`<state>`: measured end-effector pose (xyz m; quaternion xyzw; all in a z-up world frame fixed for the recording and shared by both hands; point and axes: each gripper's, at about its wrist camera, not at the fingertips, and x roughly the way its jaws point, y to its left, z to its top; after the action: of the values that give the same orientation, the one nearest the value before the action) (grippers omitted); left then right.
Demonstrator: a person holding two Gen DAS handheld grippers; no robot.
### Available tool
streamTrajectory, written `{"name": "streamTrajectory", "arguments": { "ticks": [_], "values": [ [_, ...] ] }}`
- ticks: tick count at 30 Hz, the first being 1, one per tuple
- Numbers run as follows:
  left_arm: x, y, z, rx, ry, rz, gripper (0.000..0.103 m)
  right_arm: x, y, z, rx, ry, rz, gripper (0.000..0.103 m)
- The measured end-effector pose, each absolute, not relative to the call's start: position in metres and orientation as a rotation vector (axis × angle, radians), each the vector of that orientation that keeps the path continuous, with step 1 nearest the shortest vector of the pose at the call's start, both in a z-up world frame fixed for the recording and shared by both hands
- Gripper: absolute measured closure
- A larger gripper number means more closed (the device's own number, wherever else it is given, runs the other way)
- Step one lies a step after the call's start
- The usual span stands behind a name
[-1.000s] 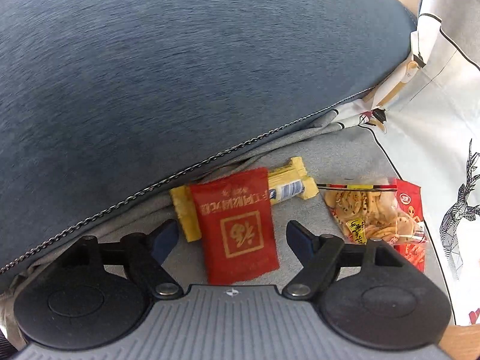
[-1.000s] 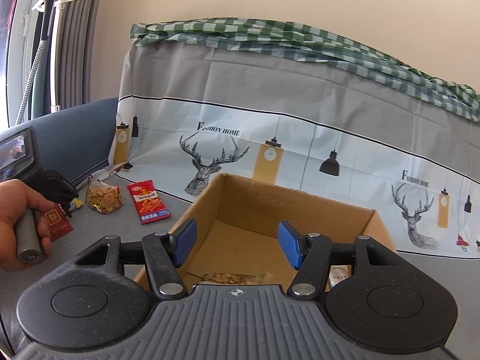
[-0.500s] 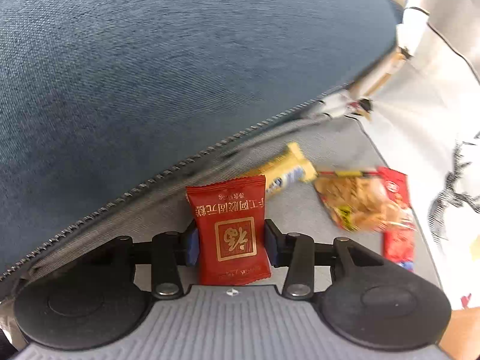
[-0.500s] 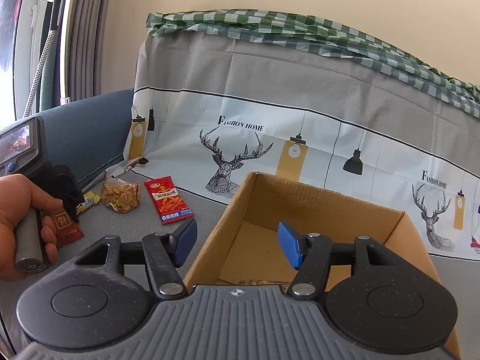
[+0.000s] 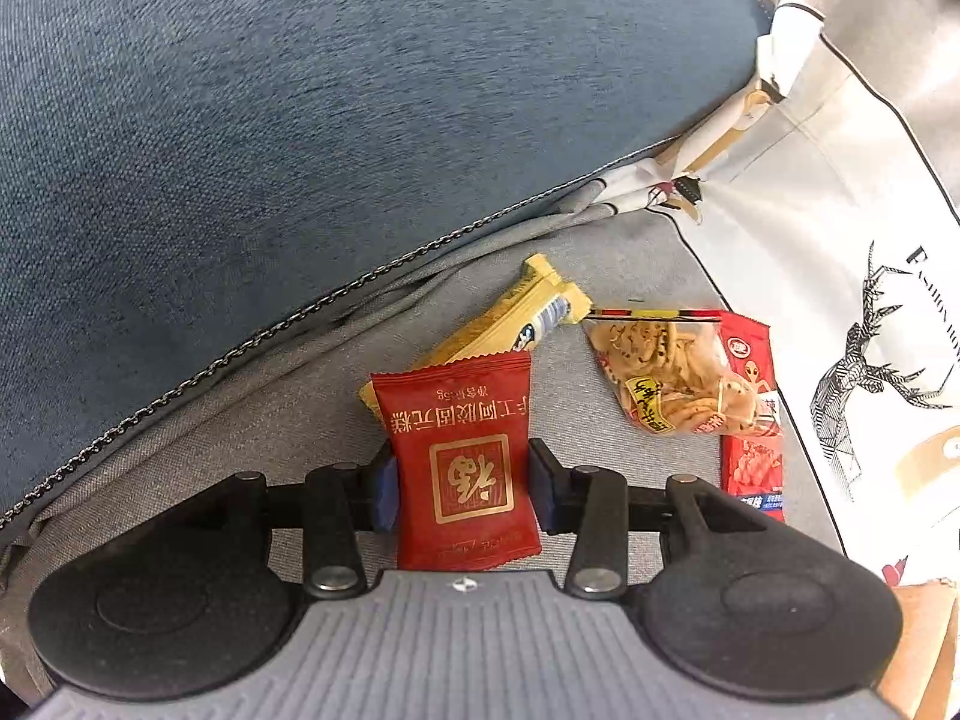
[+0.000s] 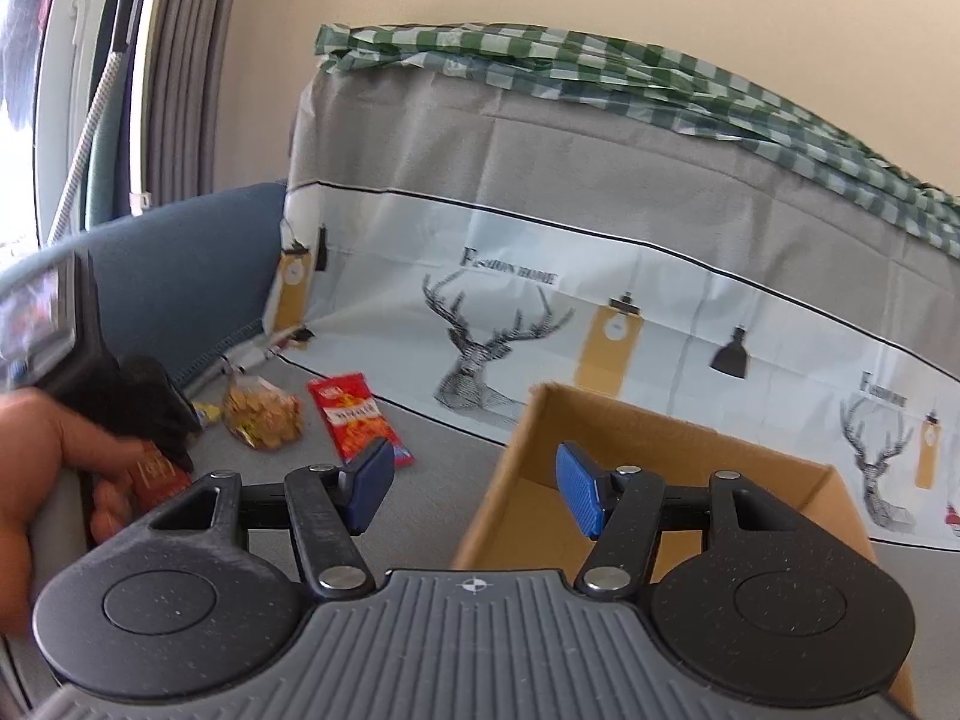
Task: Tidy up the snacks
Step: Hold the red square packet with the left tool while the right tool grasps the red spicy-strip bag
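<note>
Centrally, the left gripper point(image 5: 461, 483) clamps a red rectangular foil snack packet point(image 5: 459, 462), long axis twelve-to-six o'clock, text upside down; the right gripper point(image 6: 474, 489) stands apart, empty.

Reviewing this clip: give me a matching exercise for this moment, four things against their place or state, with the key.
Things:
1. dark red packet
2. yellow bar
3. cracker bag
4. right gripper

States:
A. partly on a red sachet
B. jaws open, empty
C. clamped in the left gripper
D. partly hidden behind the dark red packet

Pairs: 1-C, 2-D, 3-A, 4-B
</note>
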<state>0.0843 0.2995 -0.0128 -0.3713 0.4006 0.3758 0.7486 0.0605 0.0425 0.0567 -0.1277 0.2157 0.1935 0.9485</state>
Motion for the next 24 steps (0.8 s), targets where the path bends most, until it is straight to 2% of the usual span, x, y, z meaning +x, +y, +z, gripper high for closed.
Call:
{"name": "streamTrajectory", "arguments": {
  "ticks": [4,8,13,16,20,24],
  "values": [
    [0.090,0.303,-0.018,-0.839,0.884,0.821,0.056,0.088,0.082,0.078,-0.226,0.438,0.454,0.034],
    [0.096,0.302,-0.020,-0.864,0.894,0.798,0.056,0.129,0.137,0.076,-0.217,0.533,0.492,0.030],
    [0.100,0.301,-0.022,-0.874,0.904,0.790,0.056,0.195,0.191,0.030,-0.211,0.715,0.447,0.029],
    [0.101,0.302,-0.022,-0.877,0.906,0.786,0.056,0.230,0.214,-0.003,-0.247,0.803,0.431,0.022],
    [0.102,0.303,-0.023,-0.891,0.917,0.768,0.056,0.265,0.233,-0.046,-0.291,0.896,0.414,0.008],
    [0.104,0.301,-0.023,-0.896,0.918,0.751,0.056,0.283,0.240,-0.076,-0.332,0.946,0.412,0.005]
  ]
}}
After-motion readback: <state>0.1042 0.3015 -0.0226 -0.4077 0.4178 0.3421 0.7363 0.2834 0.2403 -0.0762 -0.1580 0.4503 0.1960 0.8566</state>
